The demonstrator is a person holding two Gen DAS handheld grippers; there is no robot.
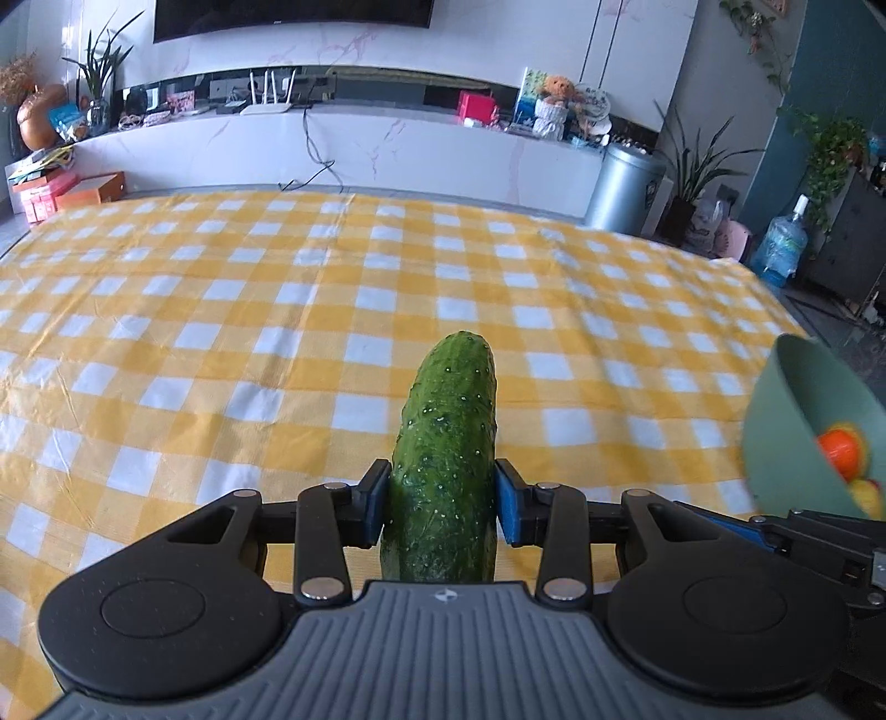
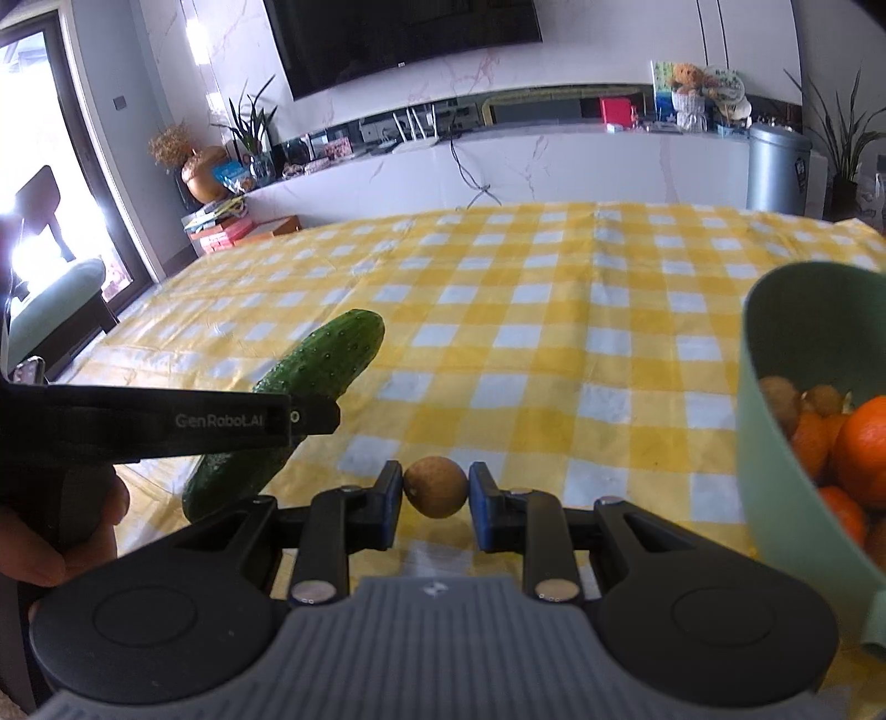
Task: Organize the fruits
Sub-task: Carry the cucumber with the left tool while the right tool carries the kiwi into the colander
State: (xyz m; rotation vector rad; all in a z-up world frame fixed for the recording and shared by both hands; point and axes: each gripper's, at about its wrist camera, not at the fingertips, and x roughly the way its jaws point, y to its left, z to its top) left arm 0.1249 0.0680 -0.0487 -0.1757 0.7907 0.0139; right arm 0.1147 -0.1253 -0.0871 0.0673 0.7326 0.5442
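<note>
1. Left gripper (image 1: 441, 501): the two blue pads are clamped on the sides of a green cucumber (image 1: 446, 465). The cucumber sits lengthwise between the fingers, its rounded tip pointing away from the camera and raised above the cloth.
2. Right gripper (image 2: 436, 498): the pads are closed on a small round brown fruit (image 2: 435, 486), one pad touching each side. The fruit is held clear of the table.
3. In the right wrist view, the left gripper's black body crosses the lower left of the picture, with the cucumber projecting past it at a tilt. A hand (image 2: 61, 531) grips the handle at the left edge.
4. Green bowl (image 2: 786, 443): located to the right of the right gripper, near the table's front. It contains oranges (image 2: 864, 448) and several small brown fruits. In the left wrist view the same bowl appears at the right edge, tilted by the lens, with orange and yellow fruit showing inside.
5. Tablecloth (image 1: 277, 343): yellow-and-white checked, covering the table under both grippers and extending to the far edge.
6. Beyond the table: a white marble-pattern cabinet (image 1: 387, 149) bearing small items, a dark television (image 2: 404, 39) on the wall above it, a metal bin (image 1: 626, 188) to the right, and potted plants at both sides.
</note>
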